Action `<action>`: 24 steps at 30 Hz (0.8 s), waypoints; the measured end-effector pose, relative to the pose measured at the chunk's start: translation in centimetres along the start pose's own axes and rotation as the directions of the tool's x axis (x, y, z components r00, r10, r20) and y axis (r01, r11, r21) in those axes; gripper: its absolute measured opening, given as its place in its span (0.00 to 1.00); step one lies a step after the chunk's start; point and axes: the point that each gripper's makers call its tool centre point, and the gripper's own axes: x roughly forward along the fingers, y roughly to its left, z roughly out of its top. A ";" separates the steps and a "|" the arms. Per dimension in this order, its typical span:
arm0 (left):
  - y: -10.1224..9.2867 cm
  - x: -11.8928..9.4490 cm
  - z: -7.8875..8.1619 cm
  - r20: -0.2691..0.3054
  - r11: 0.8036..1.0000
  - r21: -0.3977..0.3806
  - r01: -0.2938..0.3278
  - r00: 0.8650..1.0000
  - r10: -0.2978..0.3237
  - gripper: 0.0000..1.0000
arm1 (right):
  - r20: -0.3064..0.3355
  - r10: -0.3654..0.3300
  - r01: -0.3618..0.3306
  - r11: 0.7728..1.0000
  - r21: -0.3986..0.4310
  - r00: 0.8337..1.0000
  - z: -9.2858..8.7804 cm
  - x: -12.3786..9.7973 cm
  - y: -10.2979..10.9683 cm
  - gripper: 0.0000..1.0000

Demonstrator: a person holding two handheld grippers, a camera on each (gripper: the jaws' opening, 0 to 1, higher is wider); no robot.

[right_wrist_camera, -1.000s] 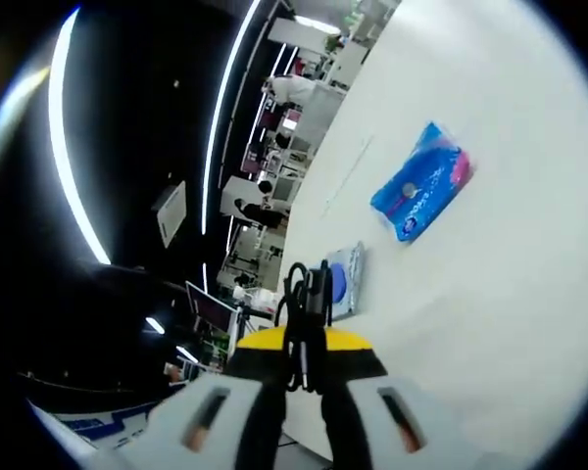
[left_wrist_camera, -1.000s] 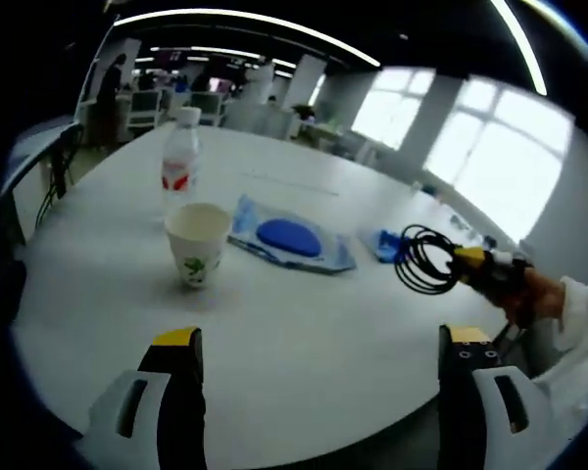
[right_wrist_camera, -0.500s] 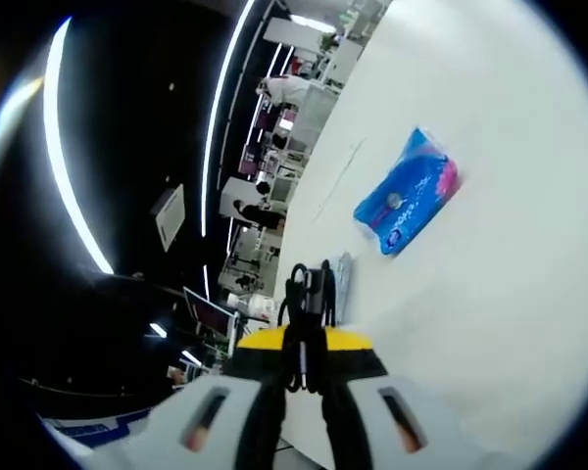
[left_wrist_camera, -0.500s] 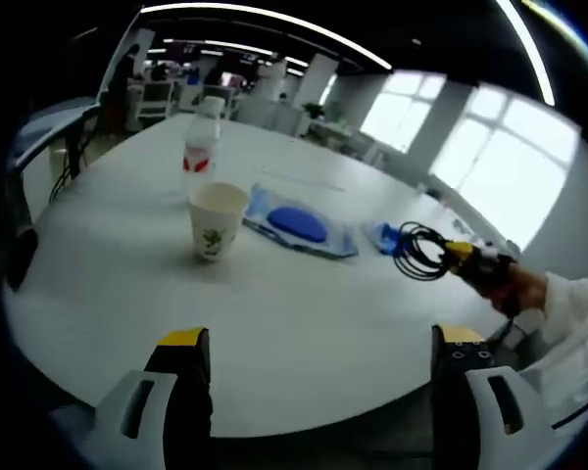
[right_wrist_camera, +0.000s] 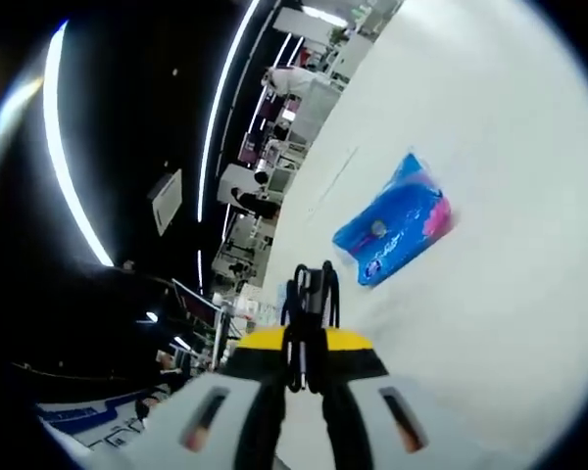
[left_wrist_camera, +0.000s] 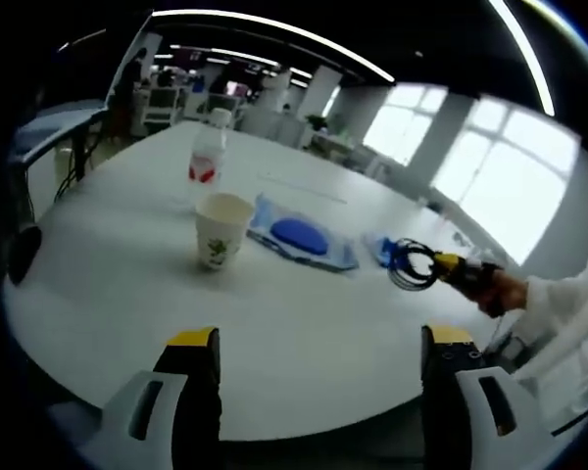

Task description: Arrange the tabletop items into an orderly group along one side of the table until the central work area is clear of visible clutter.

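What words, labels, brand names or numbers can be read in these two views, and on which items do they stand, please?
None can be read as text.
Water bottle: red label, print too blurred to read.
Paper cup: green printed pattern, no legible words.
Blue packet: white print and a round mark, too blurred to read.
Blue pouch: no readable text.

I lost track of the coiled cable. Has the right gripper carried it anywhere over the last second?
Yes. In the left gripper view, the right gripper with the black cable has come down toward the table, nearer the blue pack.
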 end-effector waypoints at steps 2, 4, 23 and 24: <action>0.1 0.0 -0.1 -0.006 1.000 -0.005 -0.005 1.000 0.005 0.78 | 0.003 -0.015 0.015 1.000 0.027 1.000 0.3 0.1 -1.0 0.09; 0.2 0.0 -0.2 -0.009 1.000 -0.002 -0.015 1.000 0.015 0.78 | 0.008 -0.022 0.022 0.999 0.039 1.000 0.3 0.1 -1.4 0.09; 0.9 0.0 -0.3 -0.016 0.998 0.020 -0.053 0.998 0.053 0.71 | -0.031 -0.224 0.225 0.974 0.040 0.974 0.0 -1.8 -8.0 0.10; 0.9 0.0 -0.3 -0.019 0.998 0.021 -0.055 0.998 0.056 0.71 | -0.034 -0.228 0.229 0.973 0.035 0.973 -0.1 -1.7 -8.1 0.10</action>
